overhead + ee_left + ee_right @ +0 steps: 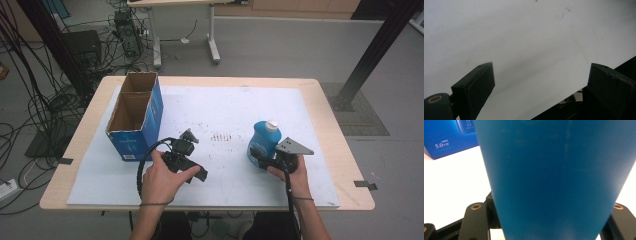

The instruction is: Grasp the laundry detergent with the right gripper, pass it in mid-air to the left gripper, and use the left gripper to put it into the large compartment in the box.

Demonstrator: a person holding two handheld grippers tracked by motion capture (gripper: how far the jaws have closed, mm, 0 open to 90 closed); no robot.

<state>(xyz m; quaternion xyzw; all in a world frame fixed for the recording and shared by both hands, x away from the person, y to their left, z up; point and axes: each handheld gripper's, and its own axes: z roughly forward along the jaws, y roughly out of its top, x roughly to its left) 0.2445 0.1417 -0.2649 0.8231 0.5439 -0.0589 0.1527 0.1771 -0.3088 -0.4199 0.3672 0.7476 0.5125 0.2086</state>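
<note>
**Step in hand:** grasp of the bottle (pixel 264 143). The right gripper (pixel 263 162) sits low against the bottle's near side; in the right gripper view the blue body (pixel 554 177) stands between the two black jaws, which bear on its flanks. Judged: jaws clamped on the bottle's lower body, lift not yet begun, since the bottle stands upright on the mat (pixel 220 107).

**Left gripper** (pixel 196 171): held over bare mat in the left hand (pixel 161 177), near the front edge. Jaws wide apart, nothing between them; the left gripper view has plain white surface (pixel 524 37) beyond them.

**Next move, judged:** a straight lift of the bottle, kept upright, then carry leftward across the mat toward the box (pixel 136 117). The grip is low on a tall, smooth body, so tipping in the jaws is the likely fault; a firm hold and slow rise are called for. The left gripper could steady the box.

**Containers:**
- Bottle: blue plastic, white cap (pixel 271 124) on, right of the mat's centre, well apart from the box. Contents cannot be told.
- Box: blue card, open top, two compartments divided by a card wall, at the mat's left edge. Both compartments look empty as far as the high view reaches; their floors are partly hidden.

**Support:** wooden table (pixel 345 165) under the white mat.
</note>
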